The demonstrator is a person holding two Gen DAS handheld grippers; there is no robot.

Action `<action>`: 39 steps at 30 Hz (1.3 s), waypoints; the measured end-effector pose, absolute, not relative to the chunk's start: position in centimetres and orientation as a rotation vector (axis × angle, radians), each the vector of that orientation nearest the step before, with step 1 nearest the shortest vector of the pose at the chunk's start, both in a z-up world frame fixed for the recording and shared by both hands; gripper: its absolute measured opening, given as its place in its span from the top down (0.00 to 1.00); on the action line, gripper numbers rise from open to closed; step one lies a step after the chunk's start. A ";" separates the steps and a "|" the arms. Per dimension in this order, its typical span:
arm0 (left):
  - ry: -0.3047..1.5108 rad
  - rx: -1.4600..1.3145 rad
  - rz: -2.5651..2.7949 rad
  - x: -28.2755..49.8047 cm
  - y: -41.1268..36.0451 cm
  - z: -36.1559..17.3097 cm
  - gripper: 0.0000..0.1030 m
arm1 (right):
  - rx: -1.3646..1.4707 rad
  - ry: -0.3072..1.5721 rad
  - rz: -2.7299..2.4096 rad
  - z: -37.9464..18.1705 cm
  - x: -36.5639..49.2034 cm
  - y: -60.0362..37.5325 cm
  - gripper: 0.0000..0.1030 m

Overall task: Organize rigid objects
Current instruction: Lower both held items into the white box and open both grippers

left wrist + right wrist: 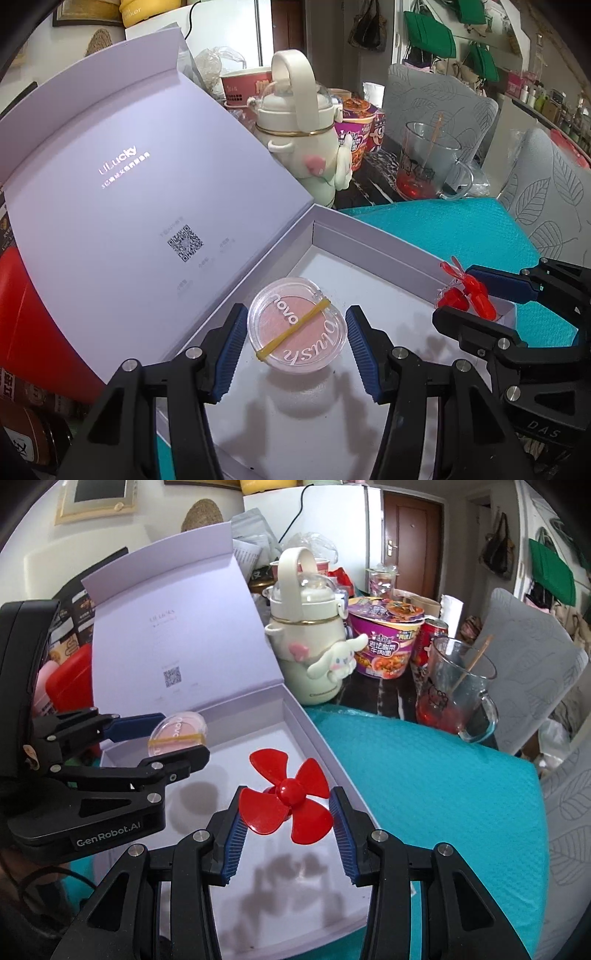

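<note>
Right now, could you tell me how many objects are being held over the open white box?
2. The blush compact is between the left gripper fingers, above the box's hinge side. The red propeller is in the right gripper, above the box's right edge.

Teal mat (424, 775) carries open white box (295, 716).

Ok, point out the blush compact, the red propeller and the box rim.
blush compact (297, 330), left wrist view, centre of clear lid.
red propeller (290, 789), right wrist view, hub.
box rim (369, 236), left wrist view, far wall.
</note>
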State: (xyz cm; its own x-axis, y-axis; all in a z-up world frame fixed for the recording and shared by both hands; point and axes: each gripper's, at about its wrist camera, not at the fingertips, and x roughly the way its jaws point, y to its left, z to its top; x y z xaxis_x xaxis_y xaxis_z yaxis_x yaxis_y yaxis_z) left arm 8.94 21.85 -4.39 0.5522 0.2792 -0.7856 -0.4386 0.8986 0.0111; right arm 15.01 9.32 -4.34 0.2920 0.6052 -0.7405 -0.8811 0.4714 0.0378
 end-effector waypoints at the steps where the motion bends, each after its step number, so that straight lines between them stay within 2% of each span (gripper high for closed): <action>1: 0.903 -0.205 0.421 9.0 22.0 -4.7 0.47 | -0.417 0.781 1.031 -4.6 15.1 9.4 0.58; 11: 0.966 -0.269 0.405 9.6 22.6 -6.2 0.47 | -0.400 0.811 1.026 -5.0 15.5 9.4 0.57; 15: 0.971 -0.293 0.412 9.6 22.9 -6.2 0.47 | -0.401 0.811 1.017 -4.9 15.5 9.4 0.47; 16: 0.974 -0.283 0.431 9.5 22.9 -6.1 0.45 | -0.401 0.811 1.013 -4.9 15.5 9.3 0.45; 18: 0.966 -0.275 0.450 9.3 22.9 -5.8 0.27 | -0.397 0.800 1.004 -4.6 15.5 9.2 0.44; 20: 0.945 -0.273 0.451 8.9 22.8 -5.1 0.21 | -0.396 0.789 1.004 -4.4 15.5 9.1 0.43; 39: 0.817 -0.223 0.466 6.3 21.3 0.6 0.21 | -0.369 0.692 0.992 -0.9 13.5 7.8 0.43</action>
State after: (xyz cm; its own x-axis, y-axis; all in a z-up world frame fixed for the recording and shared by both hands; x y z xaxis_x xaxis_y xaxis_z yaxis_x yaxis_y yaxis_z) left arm 6.35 21.30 0.64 0.5912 0.3131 -0.7433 -0.4813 0.8765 -0.0136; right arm 13.50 7.77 -0.90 0.3605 0.6367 -0.6817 -0.8596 0.5104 0.0222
